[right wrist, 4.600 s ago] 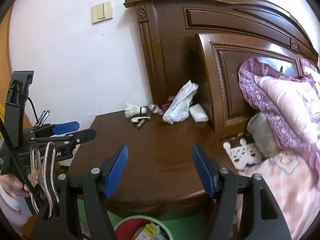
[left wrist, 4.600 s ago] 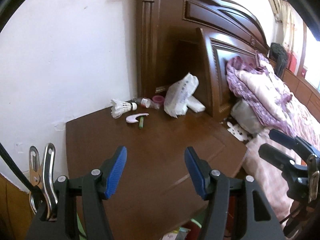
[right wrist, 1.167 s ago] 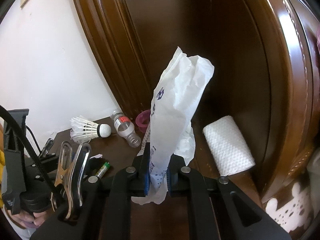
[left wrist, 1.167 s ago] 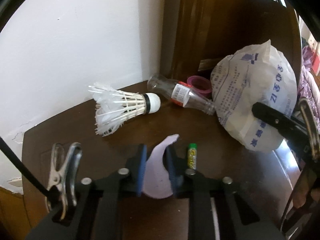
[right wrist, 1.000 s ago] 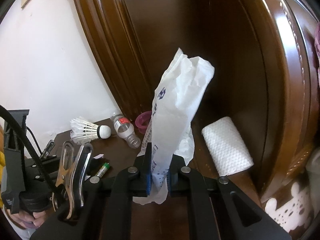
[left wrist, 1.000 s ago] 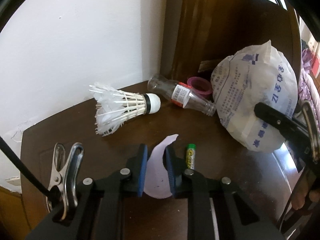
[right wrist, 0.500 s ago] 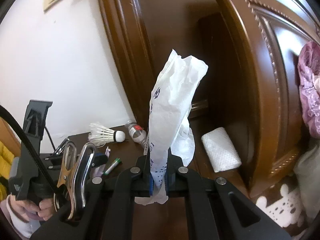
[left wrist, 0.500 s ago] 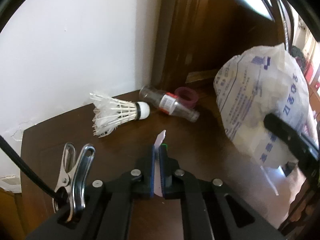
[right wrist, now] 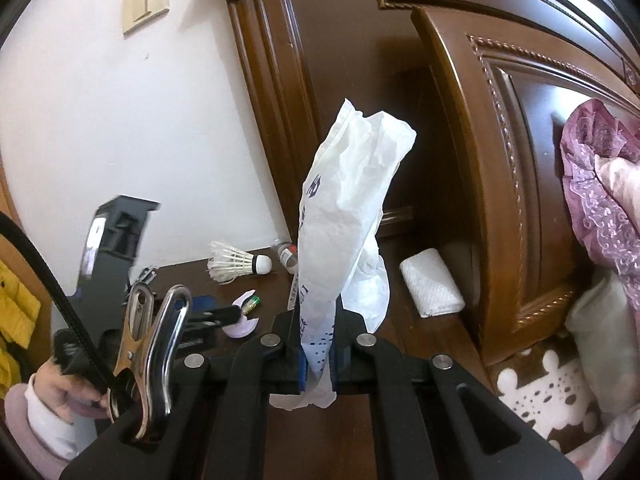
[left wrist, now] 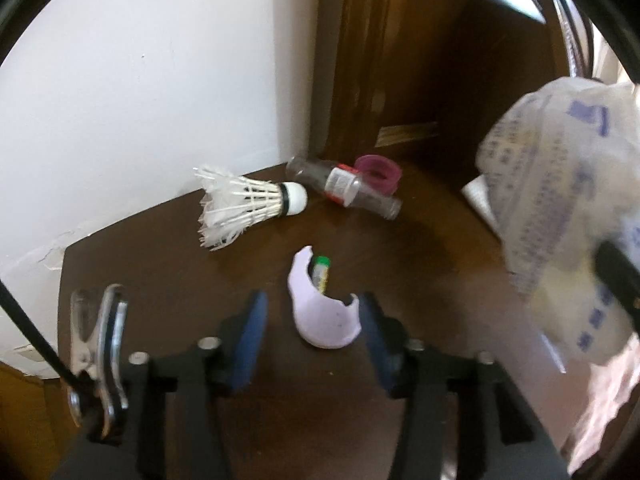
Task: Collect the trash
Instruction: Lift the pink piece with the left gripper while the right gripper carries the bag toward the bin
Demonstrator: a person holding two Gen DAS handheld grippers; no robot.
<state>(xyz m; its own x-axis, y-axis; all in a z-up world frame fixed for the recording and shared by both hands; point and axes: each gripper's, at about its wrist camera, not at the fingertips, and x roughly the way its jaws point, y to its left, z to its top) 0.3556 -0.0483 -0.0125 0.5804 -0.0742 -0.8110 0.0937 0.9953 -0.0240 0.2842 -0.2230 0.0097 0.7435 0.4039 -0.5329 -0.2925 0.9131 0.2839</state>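
A curved lilac scrap lies flat on the dark wooden nightstand, partly over a small green tube. My left gripper straddles the scrap; its jaws are opening and the blue pads stand clear of it. A crumpled white plastic bag with blue print stands up from my right gripper, which is shut on the bag's lower part and holds it above the nightstand. In the left wrist view the bag hangs blurred at the right edge.
Against the wall lie a white shuttlecock, a small clear bottle and a magenta ring. A white folded towel sits by the carved headboard. Pink bedding is at the right. A hand holds the left gripper.
The left jaws, shut on the lilac scrap half a second ago, have parted and the scrap lies flat between them. The right gripper has risen and drawn back with the bag.
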